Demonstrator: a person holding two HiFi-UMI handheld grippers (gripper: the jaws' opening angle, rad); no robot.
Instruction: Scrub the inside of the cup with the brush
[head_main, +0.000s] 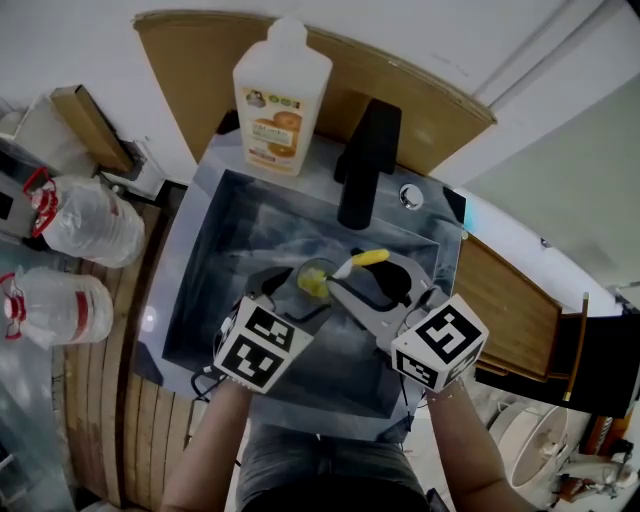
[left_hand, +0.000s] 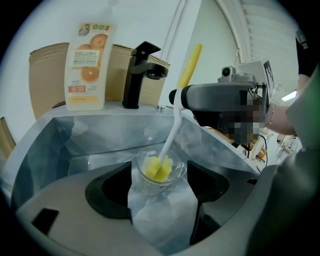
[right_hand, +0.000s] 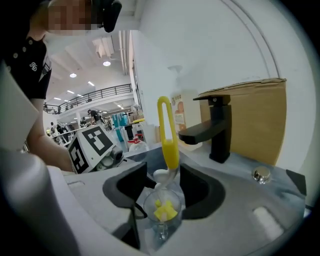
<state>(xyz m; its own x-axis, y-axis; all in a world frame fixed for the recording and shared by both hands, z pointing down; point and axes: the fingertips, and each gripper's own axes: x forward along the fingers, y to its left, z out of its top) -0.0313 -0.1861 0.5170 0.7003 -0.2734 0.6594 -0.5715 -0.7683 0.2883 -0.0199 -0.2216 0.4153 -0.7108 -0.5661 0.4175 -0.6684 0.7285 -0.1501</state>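
Note:
A clear glass cup (head_main: 312, 272) stands on the floor of the steel sink (head_main: 200, 290). In it leans a brush (head_main: 368, 258) with a yellow handle, its yellow sponge head down inside the cup. In the left gripper view the cup (left_hand: 177, 172) sits between the fingertips of my left gripper (left_hand: 160, 187), which is open, with the pads not pressing the glass. The brush handle (right_hand: 170, 150) rises between the jaws of my right gripper (right_hand: 163, 182), also open, with a gap on each side. Seen from the right gripper, the cup (right_hand: 162, 220) lies just below the jaws. Both grippers (head_main: 292, 295) (head_main: 372, 283) hover over the sink.
A black faucet (head_main: 368, 160) and a tall soap bottle with an orange label (head_main: 282, 100) stand at the sink's far rim, with cardboard behind them. A chrome knob (head_main: 411, 196) sits right of the faucet. Two plastic bottles (head_main: 85, 220) lie on the wooden counter at the left.

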